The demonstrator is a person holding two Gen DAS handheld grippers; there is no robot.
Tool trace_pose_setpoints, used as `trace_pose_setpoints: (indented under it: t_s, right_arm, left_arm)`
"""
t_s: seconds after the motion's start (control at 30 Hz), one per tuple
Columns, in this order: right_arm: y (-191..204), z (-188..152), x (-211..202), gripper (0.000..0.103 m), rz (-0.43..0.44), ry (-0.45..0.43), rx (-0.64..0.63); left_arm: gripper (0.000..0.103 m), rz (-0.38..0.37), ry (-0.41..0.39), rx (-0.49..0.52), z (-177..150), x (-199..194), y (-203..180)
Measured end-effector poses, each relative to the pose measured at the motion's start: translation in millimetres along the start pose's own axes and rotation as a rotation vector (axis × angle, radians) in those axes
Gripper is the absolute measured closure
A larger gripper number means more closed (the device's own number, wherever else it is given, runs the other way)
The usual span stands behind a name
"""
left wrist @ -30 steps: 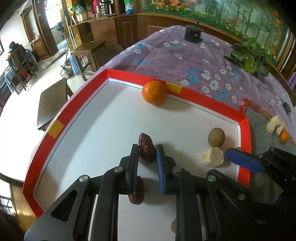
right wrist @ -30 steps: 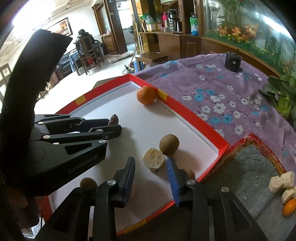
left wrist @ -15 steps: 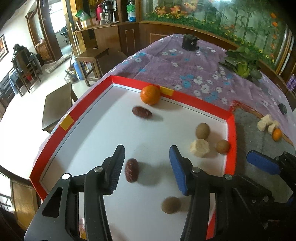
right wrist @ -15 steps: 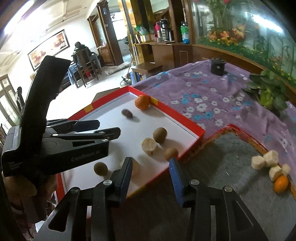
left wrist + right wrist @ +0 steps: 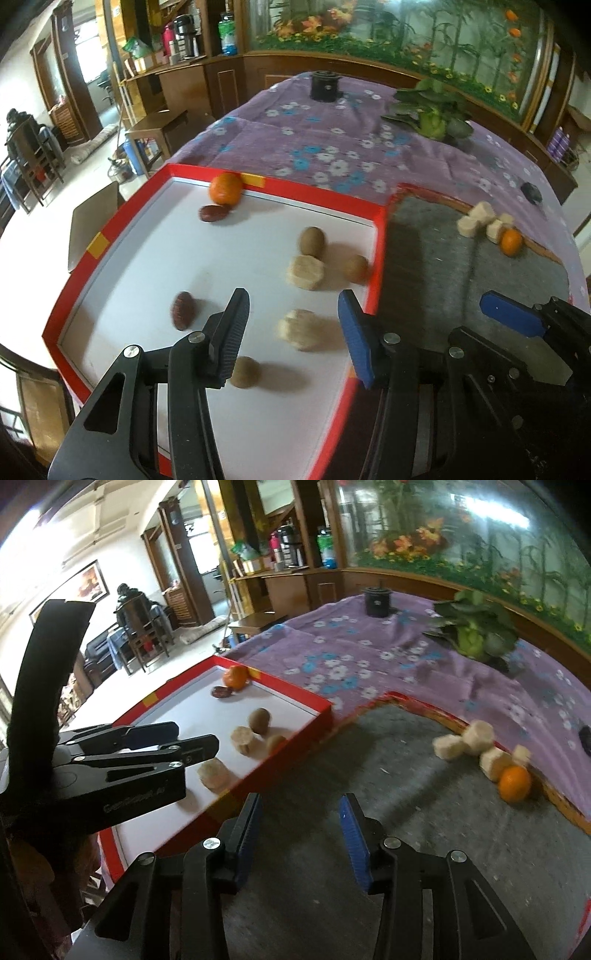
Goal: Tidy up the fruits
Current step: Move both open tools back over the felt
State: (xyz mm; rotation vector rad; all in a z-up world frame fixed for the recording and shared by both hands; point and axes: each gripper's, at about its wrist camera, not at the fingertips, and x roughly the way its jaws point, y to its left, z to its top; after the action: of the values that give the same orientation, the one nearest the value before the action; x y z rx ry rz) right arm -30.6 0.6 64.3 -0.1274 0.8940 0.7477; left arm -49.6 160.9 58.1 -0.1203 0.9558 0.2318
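Fruits [image 5: 312, 240]: orange, brown, dark-red, pale.

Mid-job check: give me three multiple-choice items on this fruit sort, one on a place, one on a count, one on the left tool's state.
1. Where is the date beside the large orange? A on a chair; B in the red-rimmed tray; C on a shelf.
2. How many oranges show? A one; B three; C two.
3. The left tool is: A open and empty; B shut on a date; C shut on an orange.

Answers: B, it lies on the tray's white floor by the far rim. C, the large orange plus a small orange on the grey mat. A, its jaws stand apart with nothing gripped.
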Motion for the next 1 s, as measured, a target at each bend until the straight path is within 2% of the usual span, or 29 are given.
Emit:
trace_pose_setpoints:
  t_s: [0.47, 0.73, 0.87, 1.0]
  right_arm:
    - [-37, -34, -29, 0.055, -0.092, -0.001, 0.065]
    - [-70, -55, -48, 0.052, -0.14, -0.009, 0.147]
    - [-84, -64, -53, 0.046, -0.167, 0.0, 0.172]
    - [-99, -71, -57, 0.045, -0.161, -0.004, 0.208]
  left_arm:
    - [0.053, -0.05, 0.009, 0.079, -17, -6, -56]
    - [0.053, -0.086, 0.033, 0.116, -23, -3, -85]
    - [0.053, -0.102, 0.047, 0.129, -24, 1, -98]
    - [0.053, -0.112, 0.049, 0.14, -21, 3, -107]
